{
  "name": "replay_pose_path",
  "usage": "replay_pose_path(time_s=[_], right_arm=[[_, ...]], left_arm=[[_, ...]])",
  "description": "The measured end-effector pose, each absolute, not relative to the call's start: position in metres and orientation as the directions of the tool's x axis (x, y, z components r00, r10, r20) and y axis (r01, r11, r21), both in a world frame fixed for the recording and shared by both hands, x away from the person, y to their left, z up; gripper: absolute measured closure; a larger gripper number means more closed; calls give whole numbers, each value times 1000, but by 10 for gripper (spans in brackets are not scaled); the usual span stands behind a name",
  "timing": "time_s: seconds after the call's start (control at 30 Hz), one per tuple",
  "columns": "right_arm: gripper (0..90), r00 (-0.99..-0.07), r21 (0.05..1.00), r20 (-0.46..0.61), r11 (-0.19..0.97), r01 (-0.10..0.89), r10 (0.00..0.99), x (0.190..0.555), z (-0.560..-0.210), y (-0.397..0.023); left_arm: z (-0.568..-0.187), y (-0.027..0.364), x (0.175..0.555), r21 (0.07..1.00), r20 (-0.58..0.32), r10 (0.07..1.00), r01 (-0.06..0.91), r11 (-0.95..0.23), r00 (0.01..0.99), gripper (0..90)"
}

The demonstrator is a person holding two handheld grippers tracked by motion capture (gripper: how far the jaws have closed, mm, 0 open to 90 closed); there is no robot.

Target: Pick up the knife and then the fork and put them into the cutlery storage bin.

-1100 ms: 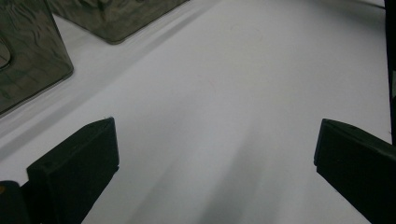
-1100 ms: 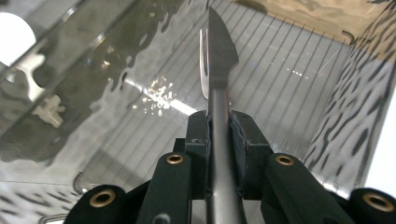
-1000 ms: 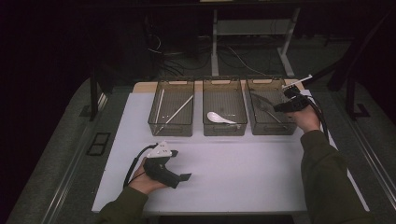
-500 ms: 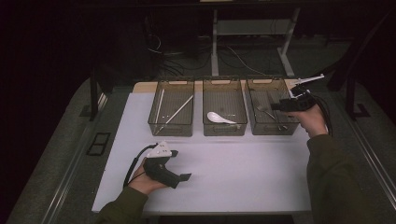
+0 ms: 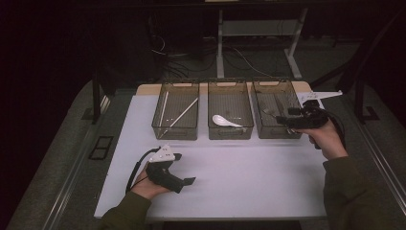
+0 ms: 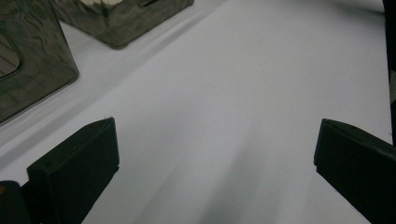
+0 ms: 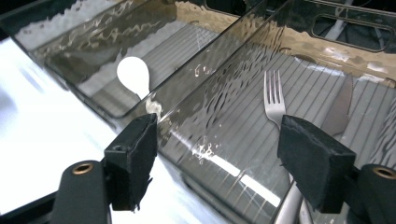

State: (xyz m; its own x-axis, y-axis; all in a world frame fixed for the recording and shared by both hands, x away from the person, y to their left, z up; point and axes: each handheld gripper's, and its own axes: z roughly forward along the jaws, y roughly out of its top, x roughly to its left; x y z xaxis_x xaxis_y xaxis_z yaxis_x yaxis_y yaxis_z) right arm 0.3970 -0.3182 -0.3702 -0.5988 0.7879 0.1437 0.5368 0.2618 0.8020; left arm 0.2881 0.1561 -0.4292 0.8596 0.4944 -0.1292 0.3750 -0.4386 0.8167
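Above right bin point(image 5: 276, 108) rim, spread right gripper point(image 5: 287, 120).

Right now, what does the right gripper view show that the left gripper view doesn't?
Right gripper view: a fork and knife in one bin, a white spoon in the next. Left gripper view: a broad bare stretch of table between the left tongs. Both: smoky bins, open tongs gripping nothing; the right tongs have just been opening.
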Motion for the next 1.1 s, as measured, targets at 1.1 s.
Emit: replay_pose_path(time_s=[1.1], right_arm=[[148, -731, 843, 168, 288, 455, 662, 282, -425, -304]], left_arm=[[-427, 158, 285, 829, -128, 484, 361, -426, 866, 0]])
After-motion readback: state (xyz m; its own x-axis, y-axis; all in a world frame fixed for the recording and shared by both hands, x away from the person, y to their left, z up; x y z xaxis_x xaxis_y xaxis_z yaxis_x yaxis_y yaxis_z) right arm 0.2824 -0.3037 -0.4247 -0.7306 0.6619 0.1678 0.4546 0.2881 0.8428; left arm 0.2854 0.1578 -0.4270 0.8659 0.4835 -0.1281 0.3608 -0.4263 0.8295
